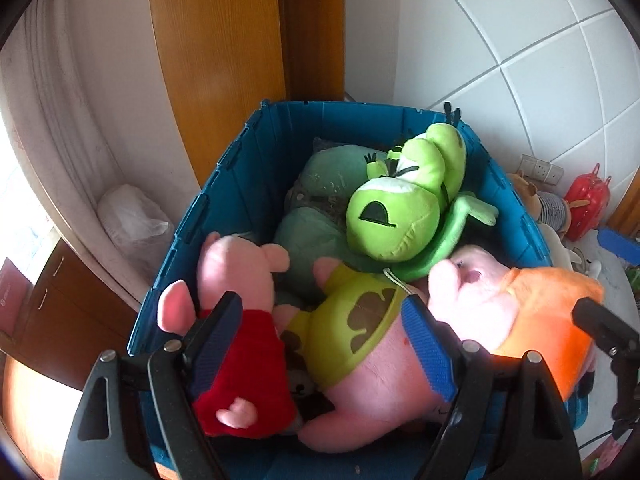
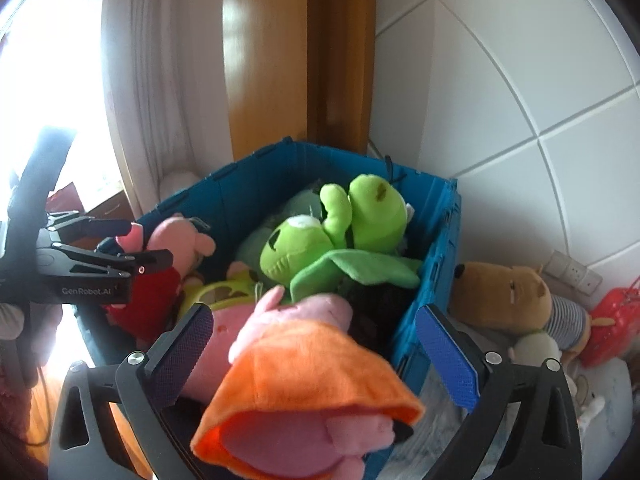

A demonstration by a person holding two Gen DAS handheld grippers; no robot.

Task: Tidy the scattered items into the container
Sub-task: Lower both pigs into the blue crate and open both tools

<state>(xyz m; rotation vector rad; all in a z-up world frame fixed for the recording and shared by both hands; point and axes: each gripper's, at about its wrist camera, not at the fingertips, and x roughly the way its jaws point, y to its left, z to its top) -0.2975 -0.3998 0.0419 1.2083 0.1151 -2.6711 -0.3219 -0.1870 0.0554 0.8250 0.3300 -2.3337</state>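
The blue crate (image 1: 256, 168) is the largest thing in both views, standing in a corner against a wooden door frame (image 1: 224, 60) and a white tiled wall (image 1: 520, 40), and it is piled with plush toys. Deepest inside lies a dull green plush (image 1: 316, 200), partly covered. On top of it sits the bright green plush (image 1: 396, 216), toward the far right of the crate. In front of it lies a large pink plush with yellow-green shorts (image 1: 360, 340), and at the near left a pink pig plush in a red dress (image 1: 236, 280). The pink pig plush in an orange dress (image 2: 304, 364) rests at the near right corner, partly over the crate's rim.

The left hand-held gripper (image 1: 320, 344) hangs over the near end of the crate with its jaws apart, the pink plush and red dress showing between them; whether they touch the pads I cannot tell. The right hand-held gripper (image 2: 316, 356) also has its jaws wide apart, with the orange-dressed pig between them and not pinched.

Only the right wrist view shows the left gripper from the side, at the crate's left, and clearly shows a brown bear plush in a striped shirt (image 2: 508, 296) outside the crate to the right. A red toy bag (image 1: 588, 204) lies beyond it. Only the left wrist view shows a white plastic bag (image 1: 128, 216) left of the crate.
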